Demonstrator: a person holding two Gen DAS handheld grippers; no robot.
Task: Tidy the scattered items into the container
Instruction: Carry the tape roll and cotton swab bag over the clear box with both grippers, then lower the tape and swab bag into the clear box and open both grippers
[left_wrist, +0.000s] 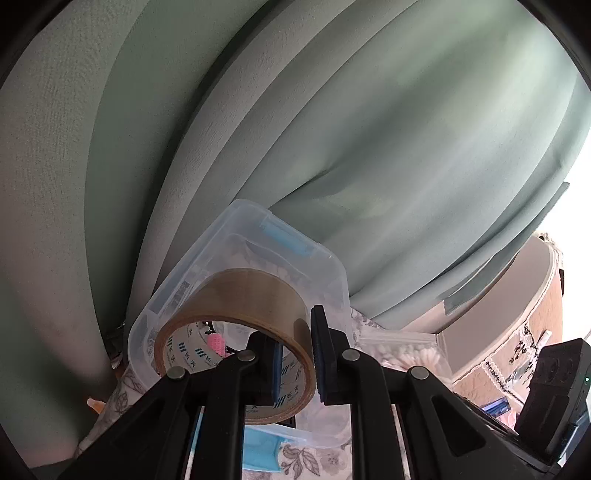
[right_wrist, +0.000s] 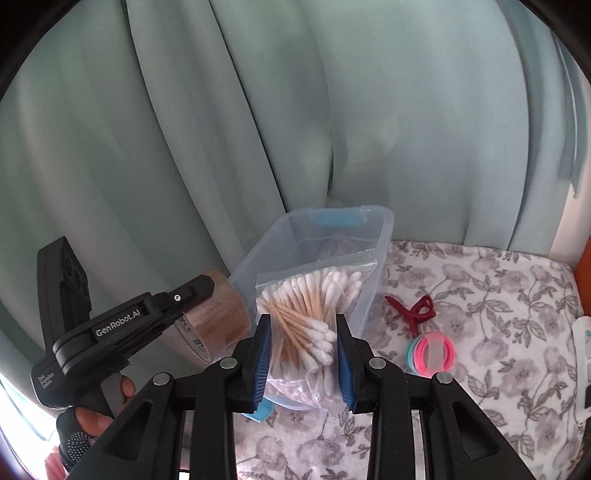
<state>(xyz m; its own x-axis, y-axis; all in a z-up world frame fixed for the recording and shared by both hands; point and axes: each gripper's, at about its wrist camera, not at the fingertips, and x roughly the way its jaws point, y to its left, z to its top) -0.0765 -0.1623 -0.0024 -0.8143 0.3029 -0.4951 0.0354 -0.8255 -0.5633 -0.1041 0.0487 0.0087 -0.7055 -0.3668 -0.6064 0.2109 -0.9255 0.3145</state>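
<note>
Both grippers carry items toward the clear container (right_wrist: 332, 254), which sits at centre frame against the curtain (right_wrist: 258, 110).

The left gripper (left_wrist: 295, 354) is clenched on the wall of the tape roll (left_wrist: 236, 332), one pad inside the ring; the right gripper (right_wrist: 301, 354) grasps the bag of cotton swabs (right_wrist: 310, 317) by its lower part, upright before the container's near wall. To do this well, I judge each load should clear the rim before the jaws let go, one hand at a time, since the roll hangs just beside the bag at the left of the right wrist view. Still on the floral cloth (right_wrist: 498, 295), right of the container: a red hair claw (right_wrist: 412, 308) and pink and teal hair ties (right_wrist: 430, 352). A blue item (left_wrist: 260, 452) lies below the container.
</note>
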